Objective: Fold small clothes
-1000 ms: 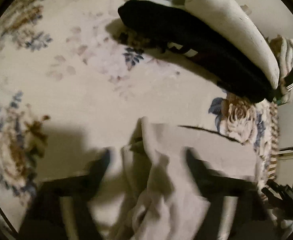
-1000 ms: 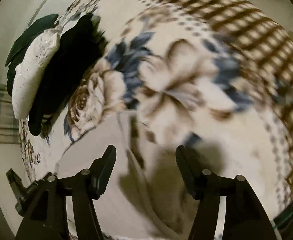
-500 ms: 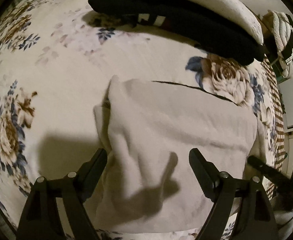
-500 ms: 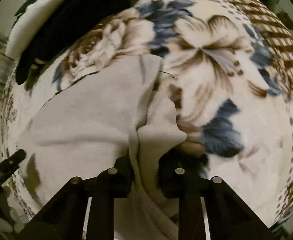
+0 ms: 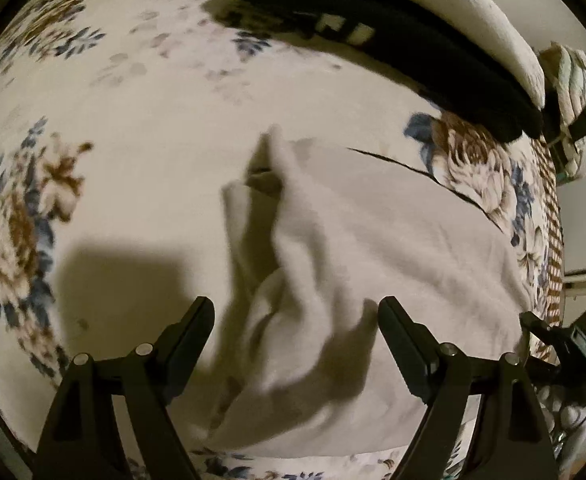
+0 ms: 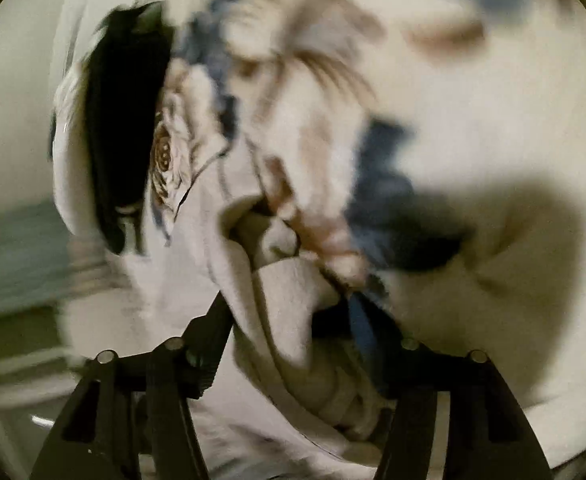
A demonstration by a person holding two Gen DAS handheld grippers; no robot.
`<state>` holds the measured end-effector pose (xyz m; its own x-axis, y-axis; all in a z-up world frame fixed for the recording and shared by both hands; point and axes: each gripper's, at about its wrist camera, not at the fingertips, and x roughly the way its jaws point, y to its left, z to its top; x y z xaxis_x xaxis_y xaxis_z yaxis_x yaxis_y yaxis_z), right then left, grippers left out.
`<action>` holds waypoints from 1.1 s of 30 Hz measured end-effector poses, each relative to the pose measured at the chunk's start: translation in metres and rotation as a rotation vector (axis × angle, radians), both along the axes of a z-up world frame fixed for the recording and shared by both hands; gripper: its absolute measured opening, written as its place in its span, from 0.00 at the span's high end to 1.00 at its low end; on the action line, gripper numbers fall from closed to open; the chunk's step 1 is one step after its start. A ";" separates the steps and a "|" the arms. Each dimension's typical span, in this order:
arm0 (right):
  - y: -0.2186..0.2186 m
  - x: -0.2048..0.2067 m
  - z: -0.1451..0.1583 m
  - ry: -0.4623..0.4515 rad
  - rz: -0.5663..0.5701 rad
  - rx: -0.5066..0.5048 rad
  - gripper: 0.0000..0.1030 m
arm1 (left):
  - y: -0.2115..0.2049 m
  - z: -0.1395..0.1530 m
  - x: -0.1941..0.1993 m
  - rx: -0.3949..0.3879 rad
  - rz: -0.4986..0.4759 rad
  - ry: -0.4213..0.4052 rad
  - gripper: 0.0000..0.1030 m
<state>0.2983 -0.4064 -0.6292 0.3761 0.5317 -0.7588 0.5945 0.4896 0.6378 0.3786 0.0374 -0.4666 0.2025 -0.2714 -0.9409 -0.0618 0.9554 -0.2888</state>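
The pale garment [image 5: 373,264] sprawls across the floral blanket [image 5: 141,128] in the left wrist view, from centre out toward three o'clock, its bunched edge running from eleven o'clock down to six. It looks soft, light and limp (a fleecy knit, I'd judge), so it should drape and slump, not hold a crease; best taken at a hem or corner, not a mid-panel pinch. At twelve to two o'clock a black garment [image 5: 393,32] lies under a white cushion [image 5: 453,8], well apart. The left gripper [image 5: 297,344] hovers with its fingers spread wide, the rumpled fold below and between them, nothing pinched. The right gripper [image 6: 305,344] has just been opening its jaws; a thick roll of the pale garment sits between them, but blur hides whether the pads press on it. Its right finger is largely buried by cloth, and the garment's near hem runs off the bottom.
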 end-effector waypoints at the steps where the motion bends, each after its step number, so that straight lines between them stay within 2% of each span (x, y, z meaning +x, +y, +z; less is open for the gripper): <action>1: 0.006 0.004 0.010 -0.022 0.035 -0.055 0.40 | 0.005 0.002 -0.001 -0.006 0.014 -0.001 0.19; 3: 0.018 0.015 0.014 -0.041 0.115 -0.096 0.41 | 0.015 0.005 -0.003 -0.018 0.048 -0.002 0.19; 4: 0.027 0.021 0.012 -0.037 0.155 -0.120 0.64 | 0.021 0.007 -0.004 -0.027 0.069 -0.006 0.19; 5: 0.033 0.026 0.009 -0.046 0.182 -0.101 0.76 | 0.025 0.009 -0.004 -0.032 0.078 -0.008 0.19; 6: 0.038 0.031 0.006 -0.050 0.192 -0.057 0.76 | 0.027 0.010 -0.003 -0.037 0.085 -0.009 0.19; 8: 0.040 0.034 0.005 -0.119 0.154 0.127 0.77 | 0.029 0.008 -0.001 -0.061 0.089 -0.007 0.19; 9: 0.037 0.033 0.004 -0.131 0.130 0.166 0.77 | 0.028 0.005 0.001 -0.075 0.088 0.002 0.19; 10: 0.031 0.031 0.001 -0.107 0.101 0.161 0.77 | 0.024 -0.002 0.005 -0.097 0.084 0.020 0.19; 12: 0.025 0.029 -0.001 -0.057 0.123 0.068 0.77 | 0.014 -0.018 0.016 -0.130 0.064 0.050 0.19; 14: 0.022 0.026 -0.005 -0.038 0.118 0.066 0.77 | 0.002 -0.042 0.028 -0.160 0.035 0.080 0.20; 15: 0.022 0.025 -0.005 -0.035 0.120 0.067 0.77 | -0.001 -0.048 0.032 -0.178 0.031 0.075 0.33; 16: 0.018 0.018 -0.002 -0.037 0.128 0.057 0.77 | -0.003 -0.052 0.035 -0.203 0.026 0.060 0.51; 18: 0.018 0.018 0.001 -0.033 0.139 0.038 0.77 | -0.005 -0.047 0.037 -0.292 0.007 0.034 0.81; 21: 0.018 0.024 0.001 -0.035 0.130 0.045 0.77 | 0.005 -0.031 0.032 -0.522 0.024 -0.001 0.81; 22: 0.016 0.025 0.001 -0.037 0.122 0.059 0.77 | 0.015 -0.031 0.029 -0.673 0.059 0.006 0.81; 23: 0.012 0.021 0.000 -0.037 0.115 0.070 0.77 | 0.022 -0.035 0.027 -0.723 0.093 0.017 0.81; 24: 0.011 0.022 -0.003 -0.037 0.106 0.083 0.77 | 0.029 -0.042 0.027 -0.742 0.117 0.038 0.81; 25: 0.007 0.019 -0.007 -0.032 0.087 0.096 0.77 | 0.039 -0.059 0.026 -0.726 0.151 0.082 0.80; 27: 0.001 0.013 -0.009 -0.019 0.074 0.091 0.77 | 0.054 -0.085 0.025 -0.643 0.205 0.140 0.78; 28: -0.001 0.013 -0.009 -0.010 0.076 0.085 0.77 | 0.060 -0.100 0.024 -0.678 0.231 0.183 0.77; 30: 0.001 0.014 -0.009 0.006 0.089 0.074 0.76 | 0.061 -0.099 0.027 -0.692 0.242 0.196 0.74; 32: 0.006 0.019 -0.004 0.031 0.127 0.019 0.71 | 0.051 -0.083 0.032 -0.636 0.187 0.183 0.61; 33: 0.008 0.022 0.000 0.046 0.146 -0.016 0.66 | 0.046 -0.073 0.035 -0.590 0.156 0.174 0.50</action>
